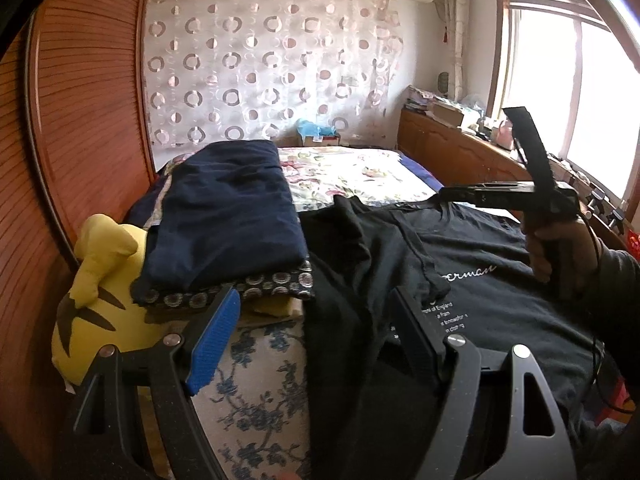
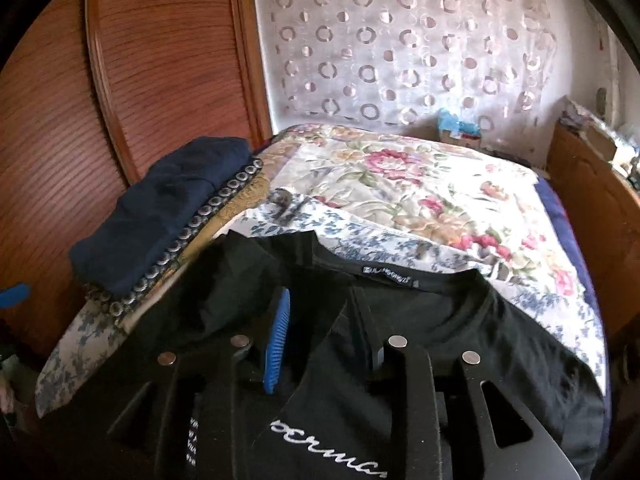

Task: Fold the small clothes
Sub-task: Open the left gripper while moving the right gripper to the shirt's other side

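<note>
A black T-shirt with white script lettering lies spread on the bed, its collar toward the far side. One sleeve is folded in over the body. My left gripper hovers over that sleeve's side, jaws wide apart, with black cloth lying below and between them. My right gripper sits just behind the collar, jaws a little apart, and a raised fold of the shirt stands between them without being pinched. In the left wrist view a hand holds the right gripper low over the shirt's far edge.
A folded navy garment tops a small stack at the bed's left, beside a yellow plush toy. A wooden wardrobe stands close on the left. The floral bedspread stretches beyond the shirt. A cluttered wooden cabinet runs under the window.
</note>
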Tool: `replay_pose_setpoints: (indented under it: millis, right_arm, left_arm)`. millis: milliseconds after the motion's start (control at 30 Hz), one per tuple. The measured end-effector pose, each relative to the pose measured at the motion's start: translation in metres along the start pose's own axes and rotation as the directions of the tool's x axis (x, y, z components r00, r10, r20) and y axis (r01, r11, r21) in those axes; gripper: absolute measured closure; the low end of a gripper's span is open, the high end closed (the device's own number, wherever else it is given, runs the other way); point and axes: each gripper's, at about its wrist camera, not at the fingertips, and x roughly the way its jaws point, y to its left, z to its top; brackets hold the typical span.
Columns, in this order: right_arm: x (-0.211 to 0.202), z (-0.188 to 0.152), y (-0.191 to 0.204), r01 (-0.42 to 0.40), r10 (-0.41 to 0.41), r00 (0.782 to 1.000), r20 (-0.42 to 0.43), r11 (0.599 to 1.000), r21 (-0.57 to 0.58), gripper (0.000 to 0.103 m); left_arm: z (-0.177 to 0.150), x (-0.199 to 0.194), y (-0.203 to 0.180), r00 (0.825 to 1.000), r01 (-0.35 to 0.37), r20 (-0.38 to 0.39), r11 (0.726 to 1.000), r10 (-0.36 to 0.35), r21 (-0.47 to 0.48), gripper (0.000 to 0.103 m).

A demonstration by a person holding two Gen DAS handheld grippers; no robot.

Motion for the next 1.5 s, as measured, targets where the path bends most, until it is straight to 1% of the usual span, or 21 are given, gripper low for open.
replay_pose_setpoints:
  millis: [33, 67, 100, 167, 267, 367, 400, 433, 533, 600, 667, 767, 933, 1100, 1167, 1333, 1433, 1500]
  right_arm:
    - [0.0, -0.004, -0.002, -0.002, 0.002, 1.0, -0.003, 1.0, 0.003, 0.071]
    - [-0.013, -0.01, -0.005, -0.003, 0.003, 1.0, -0.001, 1.0, 0.005, 0.069]
    - [-0.016, -0.013, -0.008, -0.007, 0.007, 1.0, -0.001, 1.0, 0.009, 0.068]
    - [-0.027, -0.022, -0.019, -0.008, 0.008, 1.0, -0.008, 1.0, 0.019, 0.059]
    - [-0.046, -0.037, -0.039, 0.01, -0.01, 1.0, -0.018, 1.0, 0.029, 0.054]
    - [-0.063, -0.054, -0.056, 0.041, -0.04, 0.998, -0.037, 0.999, 0.03, 0.054]
    - [-0.07, -0.062, -0.062, 0.064, -0.063, 0.997, -0.044, 0.998, 0.019, 0.054]
    - [-0.077, -0.069, -0.066, 0.085, -0.084, 0.996, -0.042, 0.996, 0.011, 0.054]
    - [-0.098, -0.088, -0.081, 0.115, -0.114, 0.993, -0.038, 0.993, 0.017, 0.054]
    - [-0.11, -0.1, -0.087, 0.143, -0.142, 0.989, -0.043, 0.989, 0.022, 0.052]
    - [-0.122, -0.115, -0.1, 0.175, -0.173, 0.984, -0.053, 0.983, 0.046, 0.046]
    - [-0.136, -0.137, -0.12, 0.195, -0.188, 0.979, -0.079, 0.975, 0.104, 0.045]
    - [-0.161, -0.171, -0.156, 0.271, -0.253, 0.96, -0.123, 0.948, 0.169, 0.045]
    - [-0.182, -0.19, -0.174, 0.307, -0.281, 0.949, -0.142, 0.924, 0.227, 0.045]
    - [-0.188, -0.192, -0.178, 0.32, -0.289, 0.945, -0.153, 0.914, 0.251, 0.045]
    - [-0.196, -0.197, -0.18, 0.323, -0.289, 0.944, -0.157, 0.903, 0.282, 0.045]
    - [-0.195, -0.195, -0.179, 0.315, -0.279, 0.947, -0.162, 0.904, 0.288, 0.045]
    - [-0.192, -0.197, -0.183, 0.306, -0.269, 0.949, -0.164, 0.908, 0.287, 0.045]
  left_arm:
    - [0.001, 0.003, -0.002, 1.0, 0.001, -0.004, 1.0, -0.001, 0.001, 0.025]
    - [0.001, 0.006, -0.004, 1.0, 0.005, -0.011, 1.0, -0.005, 0.002, 0.025]
    - [0.002, 0.01, -0.006, 1.0, 0.008, -0.017, 1.0, -0.008, 0.003, 0.025]
    - [0.003, 0.017, -0.011, 1.0, 0.014, -0.027, 1.0, -0.014, 0.005, 0.025]
    - [0.002, 0.024, -0.02, 0.999, 0.033, -0.038, 0.999, -0.033, 0.001, 0.025]
    - [0.0, 0.033, -0.03, 0.997, 0.048, -0.059, 0.999, -0.048, 0.005, 0.025]
    - [0.0, 0.035, -0.033, 0.996, 0.053, -0.067, 0.999, -0.052, 0.006, 0.025]
    - [-0.002, 0.039, -0.038, 0.995, 0.06, -0.077, 0.998, -0.059, 0.009, 0.025]
    - [-0.005, 0.048, -0.047, 0.992, 0.075, -0.099, 0.997, -0.073, 0.014, 0.025]
    - [-0.007, 0.056, -0.054, 0.989, 0.093, -0.119, 0.996, -0.09, 0.018, 0.025]
    - [-0.01, 0.065, -0.062, 0.984, 0.105, -0.148, 0.994, -0.1, 0.029, 0.025]
    - [-0.014, 0.08, -0.072, 0.976, 0.118, -0.19, 0.992, -0.107, 0.046, 0.025]
    - [-0.018, 0.101, -0.087, 0.961, 0.133, -0.256, 0.988, -0.108, 0.08, 0.025]
    - [-0.02, 0.115, -0.099, 0.951, 0.144, -0.292, 0.982, -0.105, 0.118, 0.025]
    - [-0.021, 0.121, -0.103, 0.947, 0.138, -0.307, 0.981, -0.091, 0.135, 0.025]
    - [-0.021, 0.125, -0.109, 0.951, 0.121, -0.301, 0.978, -0.066, 0.17, 0.025]
    - [-0.023, 0.125, -0.11, 0.95, 0.128, -0.305, 0.975, -0.068, 0.181, 0.022]
    - [-0.023, 0.128, -0.113, 0.947, 0.141, -0.313, 0.972, -0.076, 0.189, 0.015]
